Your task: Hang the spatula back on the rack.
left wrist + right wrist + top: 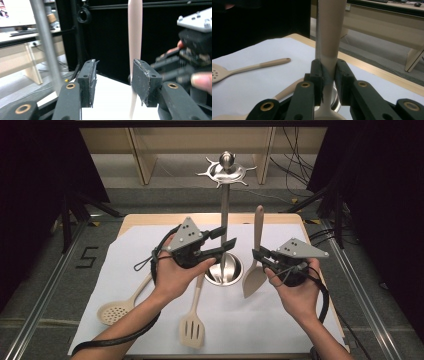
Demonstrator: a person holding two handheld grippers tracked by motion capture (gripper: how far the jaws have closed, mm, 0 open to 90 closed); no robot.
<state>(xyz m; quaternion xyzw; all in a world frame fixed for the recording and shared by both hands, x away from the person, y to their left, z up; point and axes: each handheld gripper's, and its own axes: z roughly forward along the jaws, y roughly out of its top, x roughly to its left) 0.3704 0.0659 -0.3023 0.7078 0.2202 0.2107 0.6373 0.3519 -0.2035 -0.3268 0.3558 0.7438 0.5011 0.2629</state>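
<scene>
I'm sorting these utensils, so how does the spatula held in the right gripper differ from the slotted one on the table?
The held spatula stands upright, clamped in the right gripper; the slotted spatula lies flat on the white sheet. The held blade looks solid; the other has slots. Both are beige and long-handled.

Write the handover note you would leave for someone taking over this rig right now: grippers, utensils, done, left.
Right gripper: shut on the solid spatula, held upright, handle up.
Left gripper: open, empty, jaws beside the stand's pole.
Utensil stand: nothing hangs from its hooks yet.
Slotted spatula and perforated spoon: lying on the white sheet.
Done: one utensil lifted.
Left: probably hang it, then the other two.
</scene>
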